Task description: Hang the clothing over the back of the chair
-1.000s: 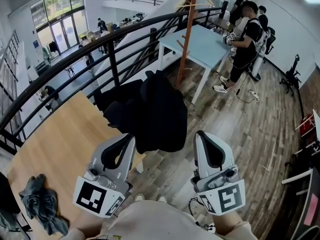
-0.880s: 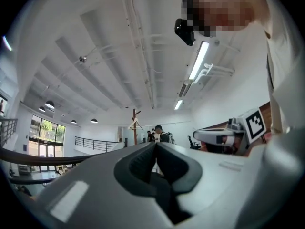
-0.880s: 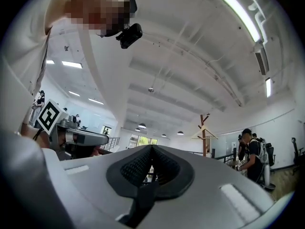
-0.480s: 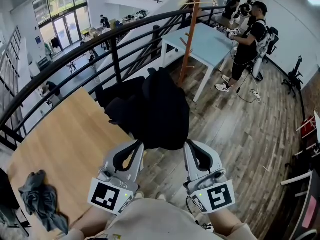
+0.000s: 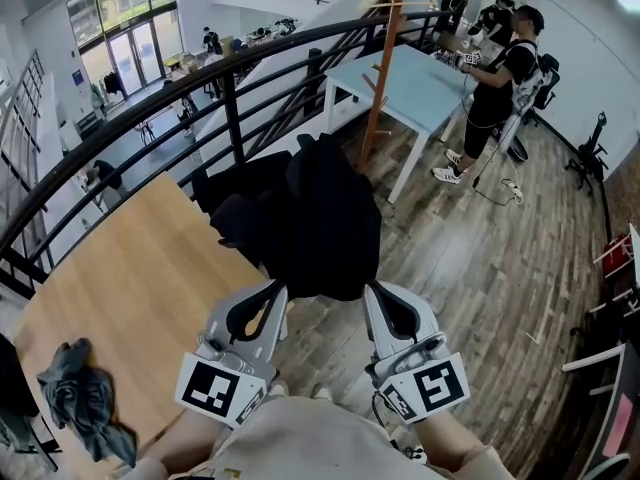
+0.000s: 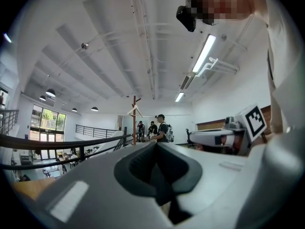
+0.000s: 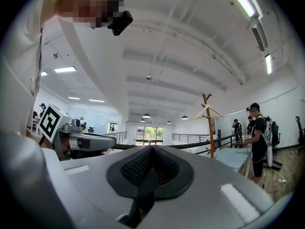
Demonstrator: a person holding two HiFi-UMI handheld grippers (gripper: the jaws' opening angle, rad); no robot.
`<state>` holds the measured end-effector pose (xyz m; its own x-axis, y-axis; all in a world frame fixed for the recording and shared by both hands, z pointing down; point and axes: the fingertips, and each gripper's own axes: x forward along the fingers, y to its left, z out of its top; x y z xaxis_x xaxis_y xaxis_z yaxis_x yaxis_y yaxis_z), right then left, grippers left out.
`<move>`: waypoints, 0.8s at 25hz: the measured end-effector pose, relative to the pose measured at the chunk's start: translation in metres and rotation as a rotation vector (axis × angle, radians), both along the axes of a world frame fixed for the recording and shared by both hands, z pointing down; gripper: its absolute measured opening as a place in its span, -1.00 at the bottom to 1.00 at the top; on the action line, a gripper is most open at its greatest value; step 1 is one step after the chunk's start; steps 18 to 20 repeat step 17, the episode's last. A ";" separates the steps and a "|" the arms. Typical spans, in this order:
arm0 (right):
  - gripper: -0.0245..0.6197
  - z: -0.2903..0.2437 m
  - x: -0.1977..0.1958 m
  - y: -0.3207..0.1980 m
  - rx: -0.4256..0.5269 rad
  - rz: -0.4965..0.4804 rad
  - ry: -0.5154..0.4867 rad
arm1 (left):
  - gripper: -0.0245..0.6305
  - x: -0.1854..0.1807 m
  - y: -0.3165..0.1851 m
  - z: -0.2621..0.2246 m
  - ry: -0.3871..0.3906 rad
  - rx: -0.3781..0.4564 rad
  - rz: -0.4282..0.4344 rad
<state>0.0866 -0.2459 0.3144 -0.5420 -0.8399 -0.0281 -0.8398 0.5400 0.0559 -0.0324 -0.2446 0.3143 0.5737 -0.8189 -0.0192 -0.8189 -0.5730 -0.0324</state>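
The black clothing (image 5: 322, 218) hangs in a dark bunched mass just beyond the two claws, between the wooden desk (image 5: 130, 288) on the left and the plank floor (image 5: 480, 298) on the right. What carries it is covered by the cloth. The left claw (image 5: 278, 293) and the right claw (image 5: 370, 290) sit side by side and level, and their tips meet the garment's lower edge. Each gripper view shows the jaws drawn together with a strip of dark fabric pinched between the pads, so both claws hold the clothing. A crumpled grey cloth (image 5: 85, 398) lies at the near left corner of the wooden desk, well apart from the garment. Behind it runs a black railing (image 5: 230, 78), and further back stand a wooden coat stand (image 5: 380, 68) and a pale blue desk (image 5: 420, 83), with people (image 5: 497, 73) standing beside that desk.
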 end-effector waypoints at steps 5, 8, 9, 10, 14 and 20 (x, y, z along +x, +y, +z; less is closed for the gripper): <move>-0.92 -0.001 -0.003 -0.001 0.002 -0.003 -0.002 | -0.92 -0.003 -0.003 0.005 -0.003 -0.014 -0.006; -0.92 -0.002 -0.004 -0.002 0.003 -0.002 -0.001 | -0.92 -0.003 -0.004 0.005 -0.003 -0.013 -0.001; -0.92 -0.002 -0.005 -0.003 0.003 -0.002 -0.001 | -0.92 -0.003 -0.004 0.005 -0.004 -0.015 0.000; -0.92 -0.002 -0.004 -0.004 0.003 0.000 0.001 | -0.92 -0.002 -0.005 0.005 -0.005 -0.018 0.001; -0.92 -0.003 -0.006 -0.004 0.005 -0.001 0.005 | -0.92 -0.003 -0.008 0.009 -0.022 -0.034 -0.008; -0.92 -0.003 -0.007 -0.005 0.009 0.004 0.014 | -0.92 -0.005 -0.009 0.009 -0.027 -0.034 -0.009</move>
